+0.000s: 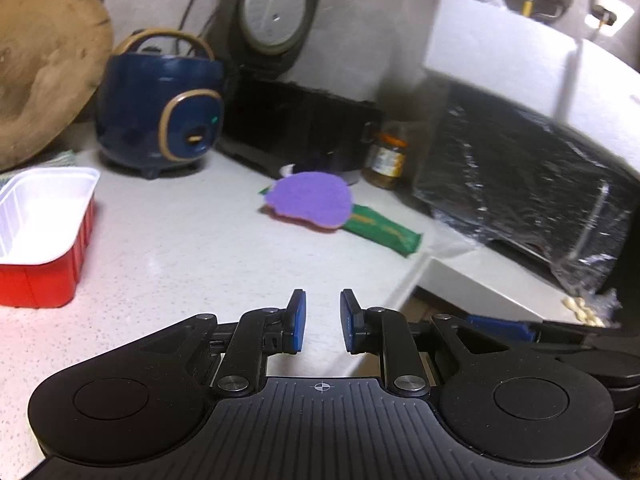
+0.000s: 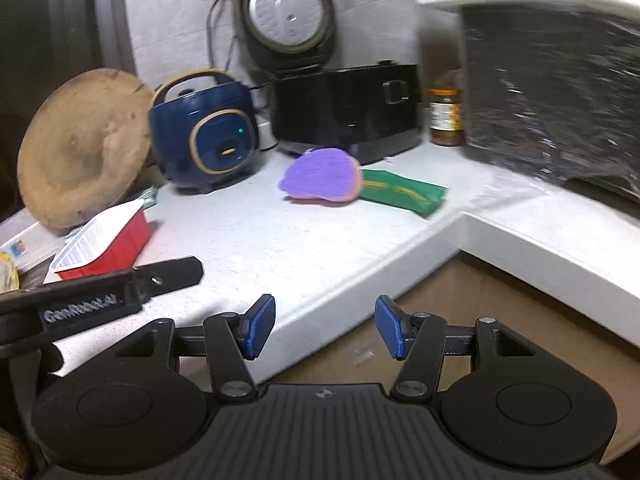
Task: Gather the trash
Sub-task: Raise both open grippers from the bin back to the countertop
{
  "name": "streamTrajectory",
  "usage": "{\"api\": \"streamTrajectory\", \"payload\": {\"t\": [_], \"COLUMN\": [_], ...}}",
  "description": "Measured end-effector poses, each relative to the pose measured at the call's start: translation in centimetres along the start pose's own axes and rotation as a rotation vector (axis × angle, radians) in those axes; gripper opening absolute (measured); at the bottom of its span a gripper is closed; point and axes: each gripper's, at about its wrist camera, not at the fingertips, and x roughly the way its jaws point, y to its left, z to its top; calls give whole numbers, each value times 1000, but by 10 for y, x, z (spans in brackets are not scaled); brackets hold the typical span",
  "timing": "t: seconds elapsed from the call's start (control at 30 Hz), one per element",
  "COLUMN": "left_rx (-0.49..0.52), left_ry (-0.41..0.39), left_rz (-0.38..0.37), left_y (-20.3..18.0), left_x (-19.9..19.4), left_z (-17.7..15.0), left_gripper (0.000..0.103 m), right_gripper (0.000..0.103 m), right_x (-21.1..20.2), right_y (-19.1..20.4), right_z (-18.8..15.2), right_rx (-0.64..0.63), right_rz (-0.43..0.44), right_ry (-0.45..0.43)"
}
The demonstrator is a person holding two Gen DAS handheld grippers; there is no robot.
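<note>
Where the pale bench [image 2: 280, 240] runs back toward the wall, a green wrapper [image 2: 404, 192] lies flat on it with a purple sponge [image 2: 320, 180] resting over its left end. Well to the left, near the bench's front edge, sits an empty red tray with a white lining [image 2: 104, 244], and behind it a round wooden board [image 2: 84, 148] leans upright. A dark blue rice cooker [image 2: 208, 136] stands between the board and a black cooker with its lid raised [image 2: 344, 108]; a jar with an orange lid [image 2: 446, 116] stands just right of that, beside a black appliance wrapped in clear film [image 2: 552, 92].

The left gripper [image 1: 322, 320] hangs above the bench's front part, its blue fingers [image 1: 297, 320] a narrow gap apart with nothing between them. The right gripper [image 2: 324, 326] hangs over the bench edge, fingers [image 2: 260, 326] set wider apart and likewise empty; brown floor shows below it. Neither gripper touches the wrapper, the sponge or the tray. In the right wrist view, the left gripper's black body crosses the lower left, in front of the tray.
</note>
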Motion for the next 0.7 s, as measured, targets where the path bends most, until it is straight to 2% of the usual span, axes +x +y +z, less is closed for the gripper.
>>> {"api": "streamTrajectory", "payload": {"t": [0.2,0.33,0.4,0.53,0.6,0.63,0.7], "left_rx": [-86,-127,-154,-185,-201,-210,-226], "left_ry": [-1,-36,-46,-37,-34,-29,-14], "left_rz": [70,106,120,140,154,158,167], "left_y": [22,35,43,55,61,63,68], "left_x": [23,29,29,31,31,31,33], "left_z": [6,11,13,15,15,14,15], "left_gripper": [21,21,21,21,21,21,21], "right_gripper": [56,57,62,63,64,66,80], "right_x": [40,69,87,119,130,135,148], "right_y": [0,-2,-1,0,-1,-5,-16], "right_z": [28,47,57,73,82,89,103], "right_rx": [-38,-80,-103,-148,-192,-201,-160], "right_rz": [35,16,2,-13,-21,-25,-18], "right_ry": [24,24,28,48,16,-6,-21]}}
